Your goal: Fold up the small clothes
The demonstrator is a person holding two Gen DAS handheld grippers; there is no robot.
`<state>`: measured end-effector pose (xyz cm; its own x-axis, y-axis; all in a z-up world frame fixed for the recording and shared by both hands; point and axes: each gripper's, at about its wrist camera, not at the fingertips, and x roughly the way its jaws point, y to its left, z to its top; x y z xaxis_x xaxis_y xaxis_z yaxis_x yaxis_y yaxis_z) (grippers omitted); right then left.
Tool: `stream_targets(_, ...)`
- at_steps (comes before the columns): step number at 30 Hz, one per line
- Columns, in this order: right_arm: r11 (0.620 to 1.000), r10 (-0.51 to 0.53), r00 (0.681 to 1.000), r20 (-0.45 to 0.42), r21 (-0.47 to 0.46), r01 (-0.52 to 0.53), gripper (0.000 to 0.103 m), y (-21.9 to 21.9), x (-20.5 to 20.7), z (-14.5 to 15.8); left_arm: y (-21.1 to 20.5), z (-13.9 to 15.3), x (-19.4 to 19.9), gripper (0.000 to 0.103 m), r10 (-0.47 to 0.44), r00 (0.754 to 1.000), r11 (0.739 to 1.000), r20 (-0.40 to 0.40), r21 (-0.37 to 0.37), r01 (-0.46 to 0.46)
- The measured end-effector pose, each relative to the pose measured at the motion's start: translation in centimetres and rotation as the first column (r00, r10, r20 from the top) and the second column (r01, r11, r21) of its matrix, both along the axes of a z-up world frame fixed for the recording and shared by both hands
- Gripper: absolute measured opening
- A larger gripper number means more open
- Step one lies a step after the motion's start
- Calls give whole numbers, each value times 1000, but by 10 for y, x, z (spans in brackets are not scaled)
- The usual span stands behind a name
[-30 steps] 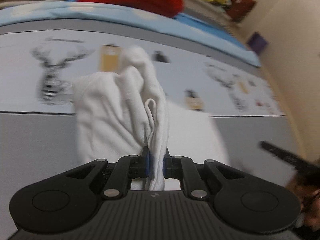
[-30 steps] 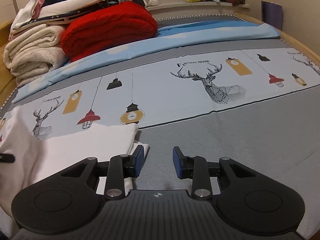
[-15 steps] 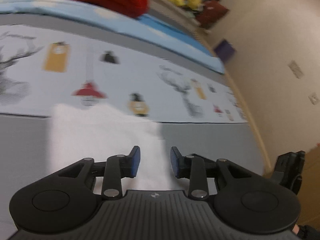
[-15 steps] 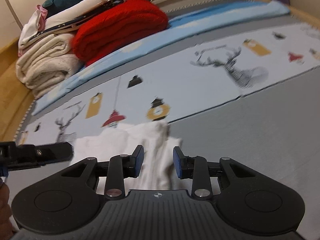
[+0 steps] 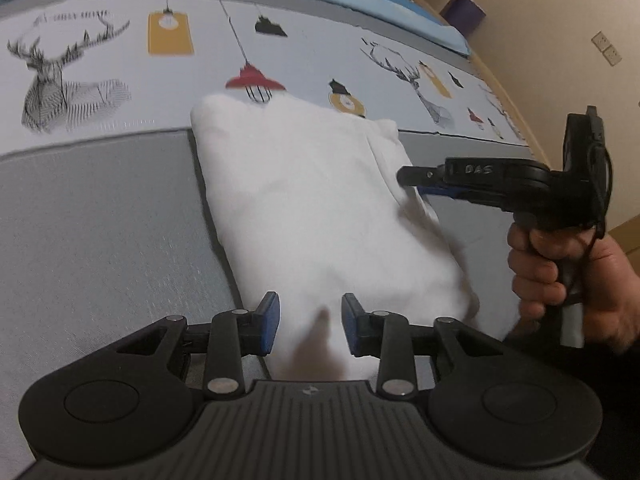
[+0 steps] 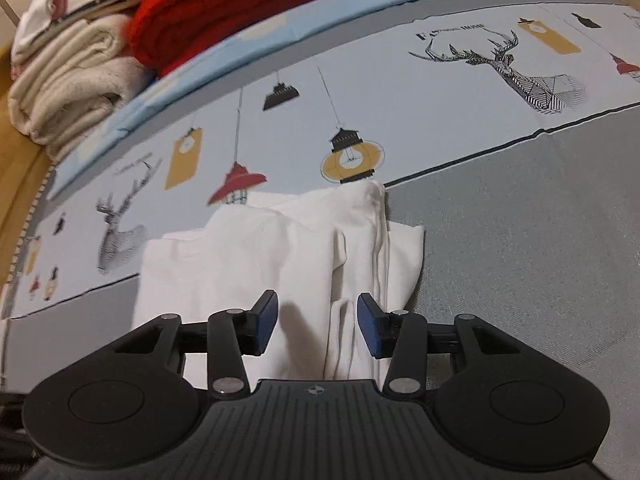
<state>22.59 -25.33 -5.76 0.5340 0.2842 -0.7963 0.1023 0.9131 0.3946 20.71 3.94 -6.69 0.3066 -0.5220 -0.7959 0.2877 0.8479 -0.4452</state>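
Note:
A small white garment lies folded in a rough rectangle on the printed bedspread. My left gripper hovers over its near edge with the jaws opening; the cloth lies under the gap and the pads do not press it. In the left wrist view my right gripper, held by a hand, reaches the garment's right edge. In the right wrist view the right gripper is over the garment, its jaws closing around a narrow fold without pinching it.
A red blanket and cream folded towels are stacked at the bed's far left. The bedspread runs grey to the right of the garment. A wooden bed edge is at the left, and a beige wall stands beyond the bed.
The left gripper let go of the bunched white cloth it held up, and the garment now lies flat. Both grippers have come down over it, the right one moving across onto its edge.

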Motion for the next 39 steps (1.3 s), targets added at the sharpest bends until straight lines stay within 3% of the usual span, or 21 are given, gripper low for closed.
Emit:
stream_targets(2,1000,1,1000,-1,-31,-1,6,3,1,-3,1,0,0,42,5,1000,1000,4,-3,-5)
stream_targets(5,999,-18,997,81,-35,20,2,-2,-5,7,-3,-4,6,42,3,1000,1000,-5,4,-3)
stream_targets(7,996,-85,979,188,18,83,2,-19,-15,24,-11,-7,8,46,-17,1000,1000,-14,15,17)
stream_targets(8,993,-114,973,199,19,113,2,-27,-17,26,-16,-10,9,46,-30,999,999,-23,19,31)
stream_targets(13,976,-209,978,22,-53,210,1,-55,-10,-1,-31,-29,8,47,-67,994,987,-85,140,79)
stream_targets(16,979,-204,979,28,20,204,4,-61,-16,0,-26,-29,12,48,-55,995,990,-88,124,66)
stream_targets(20,993,-66,996,59,106,60,43,-56,-27,12,-18,-27,16,49,-38,997,994,-74,101,45)
stream_targets(21,992,-12,999,36,126,8,46,-53,-28,12,-18,-28,17,50,-36,997,994,-74,101,44)
stream_targets(23,984,104,995,-13,148,-101,45,-47,-31,7,-18,-27,17,50,-37,997,994,-69,104,45)
stream_targets(26,965,255,966,-45,83,-251,42,-33,-43,2,-20,-21,14,50,-20,998,995,-53,95,25)
stream_targets(28,941,338,940,-49,54,-335,4,-28,-52,1,-19,-17,14,51,5,999,998,-46,67,-2)
stream_targets(31,936,342,939,28,84,-343,3,-40,-63,14,-21,-12,13,54,17,999,999,-41,34,-15)
stream_targets(34,945,276,957,88,156,-287,3,-65,-69,23,-31,-16,12,54,-22,998,997,-52,70,26)
stream_targets(37,941,323,946,-23,113,-319,3,-63,-71,6,-49,-28,7,56,-101,992,974,-76,196,114)
stream_targets(39,929,366,919,-149,2,-370,8,-50,-70,-13,-58,-30,2,56,-157,985,951,-69,259,170)
